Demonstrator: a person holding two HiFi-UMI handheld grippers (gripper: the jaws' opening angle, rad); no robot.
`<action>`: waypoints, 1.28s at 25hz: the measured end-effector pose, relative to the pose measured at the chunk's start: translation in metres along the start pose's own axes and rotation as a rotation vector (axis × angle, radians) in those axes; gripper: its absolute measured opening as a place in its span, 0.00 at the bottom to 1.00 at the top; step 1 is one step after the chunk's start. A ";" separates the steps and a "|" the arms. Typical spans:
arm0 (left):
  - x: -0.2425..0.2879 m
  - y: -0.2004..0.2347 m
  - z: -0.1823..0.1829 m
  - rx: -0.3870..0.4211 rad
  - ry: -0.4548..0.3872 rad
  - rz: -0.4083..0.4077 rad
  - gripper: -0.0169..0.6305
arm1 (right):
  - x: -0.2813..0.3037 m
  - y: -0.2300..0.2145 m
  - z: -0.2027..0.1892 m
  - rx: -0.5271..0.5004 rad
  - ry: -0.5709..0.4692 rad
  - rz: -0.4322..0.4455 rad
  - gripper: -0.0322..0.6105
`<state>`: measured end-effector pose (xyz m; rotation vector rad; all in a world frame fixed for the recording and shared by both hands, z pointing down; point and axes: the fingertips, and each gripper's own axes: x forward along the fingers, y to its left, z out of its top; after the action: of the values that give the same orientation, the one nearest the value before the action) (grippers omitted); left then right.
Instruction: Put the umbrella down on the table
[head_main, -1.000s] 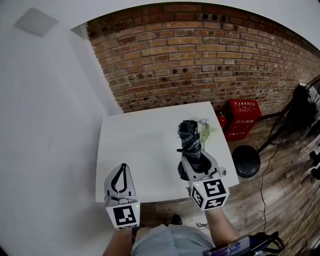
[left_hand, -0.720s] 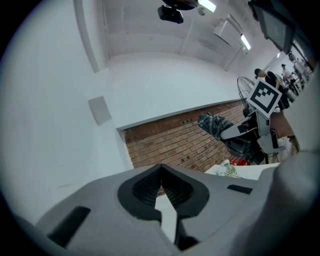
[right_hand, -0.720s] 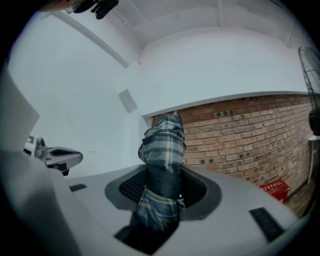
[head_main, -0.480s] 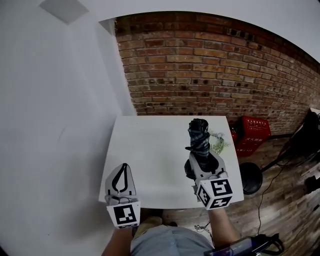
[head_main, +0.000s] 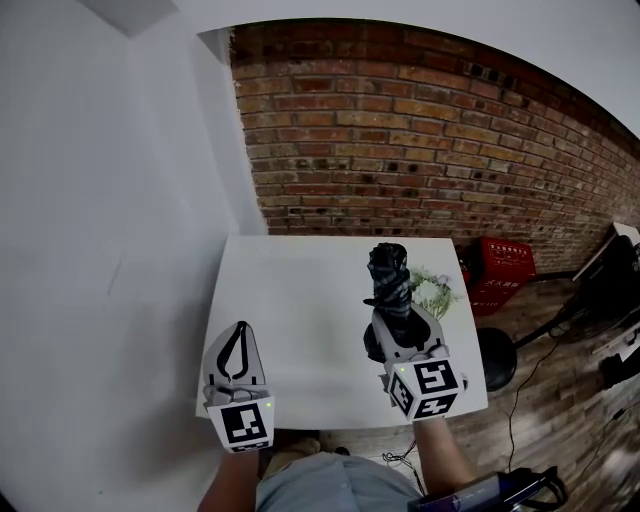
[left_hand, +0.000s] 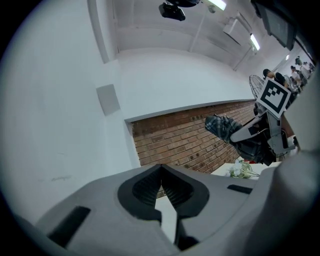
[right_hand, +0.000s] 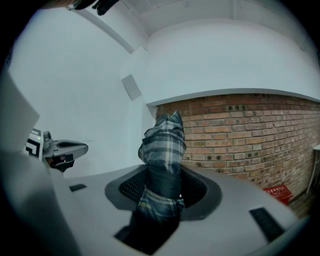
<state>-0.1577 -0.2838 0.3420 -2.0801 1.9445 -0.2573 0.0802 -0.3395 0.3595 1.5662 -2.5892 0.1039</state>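
I see a brick wall (head_main: 420, 130) behind the white counter (head_main: 290, 300). The folded plaid umbrella (head_main: 388, 285) is over the counter's right half and points toward the wall. My right claw (head_main: 398, 325) is clenched on the umbrella's lower part. My left claw (head_main: 240, 332) is at the near-left corner, jaws together on nothing. A flower bunch (head_main: 432, 292) lies just beside the umbrella.

Brick wall (head_main: 420, 130): exposed, red-brown, spans rear. White wall (head_main: 110, 250) joins brick wall at its L end in head view; grey sq. panel (left_hand: 107, 98) on it, higher than brick wall's top. Red box (head_main: 505, 265) at foot of brick wall, print illegible. Flower sprig (head_main: 435, 292), white blooms w/ green leaves, fwd of brick wall. Wood floor (head_main: 560, 400) below brick wall; black round base (head_main: 497, 358) and thin cable (head_main: 515, 420) on it.
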 end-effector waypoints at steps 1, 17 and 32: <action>0.004 0.002 -0.002 0.003 -0.003 -0.004 0.04 | 0.004 0.001 -0.001 -0.002 0.004 -0.001 0.33; 0.045 0.005 -0.026 -0.076 0.040 -0.064 0.04 | 0.048 0.003 -0.037 -0.012 0.107 -0.024 0.33; 0.069 -0.018 -0.049 -0.090 0.081 -0.128 0.04 | 0.067 -0.008 -0.107 0.004 0.263 -0.034 0.33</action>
<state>-0.1508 -0.3560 0.3900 -2.2890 1.9032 -0.2901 0.0629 -0.3899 0.4749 1.4843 -2.3614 0.2918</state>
